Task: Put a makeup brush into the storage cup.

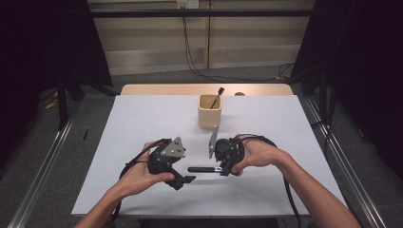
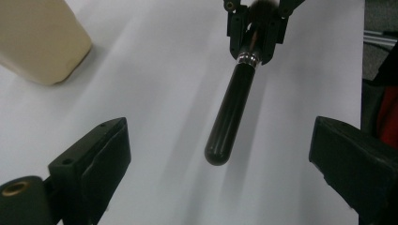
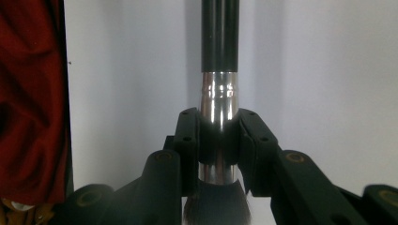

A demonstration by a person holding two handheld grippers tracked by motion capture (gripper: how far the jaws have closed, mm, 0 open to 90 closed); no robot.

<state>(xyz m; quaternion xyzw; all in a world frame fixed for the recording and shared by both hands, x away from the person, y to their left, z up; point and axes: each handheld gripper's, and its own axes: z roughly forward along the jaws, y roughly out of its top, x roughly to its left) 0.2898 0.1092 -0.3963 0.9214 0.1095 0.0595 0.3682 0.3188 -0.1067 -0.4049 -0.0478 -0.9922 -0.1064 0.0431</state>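
Left gripper (image 1: 186, 179) jaws wide apart, right gripper (image 1: 219, 169) jaws clamped, both hands low, facing inward.

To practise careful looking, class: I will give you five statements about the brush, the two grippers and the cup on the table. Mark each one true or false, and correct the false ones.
1. The right gripper is clamped on the brush at its silver collar. True.
2. The left gripper grips the brush handle. False: its jaws stand open on either side of the handle's free end, not touching it.
3. The beige cup holds a thin dark tool. True.
4. The brush stands upright in the cup. False: it is held roughly level above the white table.
5. The cup lies tipped over. False: it stands upright.
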